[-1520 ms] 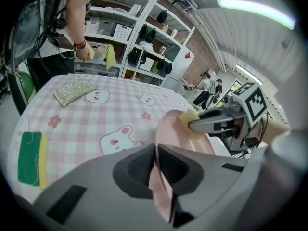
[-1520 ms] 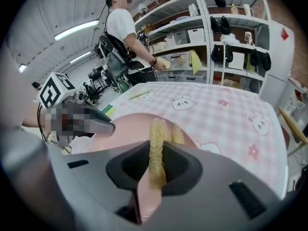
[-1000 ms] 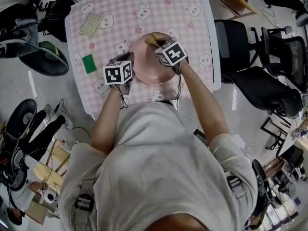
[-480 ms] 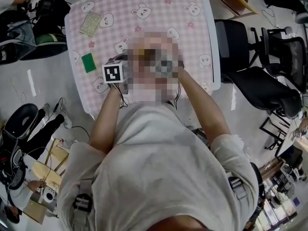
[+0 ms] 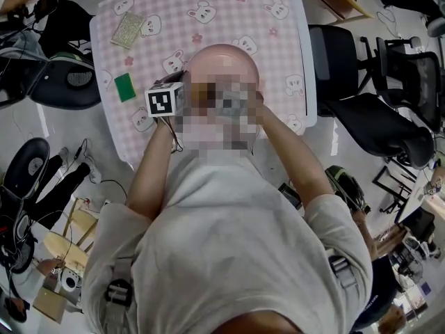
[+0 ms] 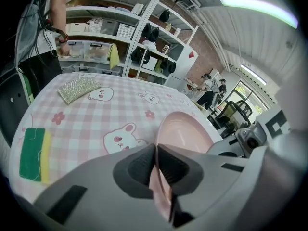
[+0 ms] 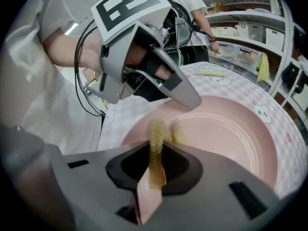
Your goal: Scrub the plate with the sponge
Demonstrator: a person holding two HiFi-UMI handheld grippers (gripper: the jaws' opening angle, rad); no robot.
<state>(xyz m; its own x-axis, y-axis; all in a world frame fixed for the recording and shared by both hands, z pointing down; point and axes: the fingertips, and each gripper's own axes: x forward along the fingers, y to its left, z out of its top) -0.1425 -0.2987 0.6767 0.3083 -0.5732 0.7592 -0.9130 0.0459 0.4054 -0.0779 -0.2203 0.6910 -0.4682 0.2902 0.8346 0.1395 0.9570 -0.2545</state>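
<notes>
1. I hold two claws. My left claw (image 6: 155,148) is clamped on the rim of the one pink plate (image 6: 185,131), with the thin pink edge pinched between its jaws.
2. My right claw (image 7: 156,146) is clamped on one thin gold pad (image 7: 157,129). The pad runs out past the jaw tips and lies against the plate's inner face, just inside the near rim.
3. There is a pink strip low between the right jaws. I cannot tell whether it is the plate's rim or the pad's back.
4. The plate is tilted, its hollow face turned toward my right claw. From that claw's view my left claw bites the rim on the far left side. I cannot tell whether the plate's lower edge touches the table.
5. Under the plate is one table (image 6: 91,117), covered in a pink checked cloth printed with rabbits and flowers.
6. One green sponge (image 6: 32,148) with a yellow edge lies flat on the cloth to my left, well apart from the plate and touched by neither claw.
7. Farther off, near the table's far left corner, lies one silver pad (image 6: 77,88), flat and alone.
8. Beyond the table stand white shelves (image 6: 120,30) with bins, and one person (image 6: 57,18) stands close against them.
</notes>
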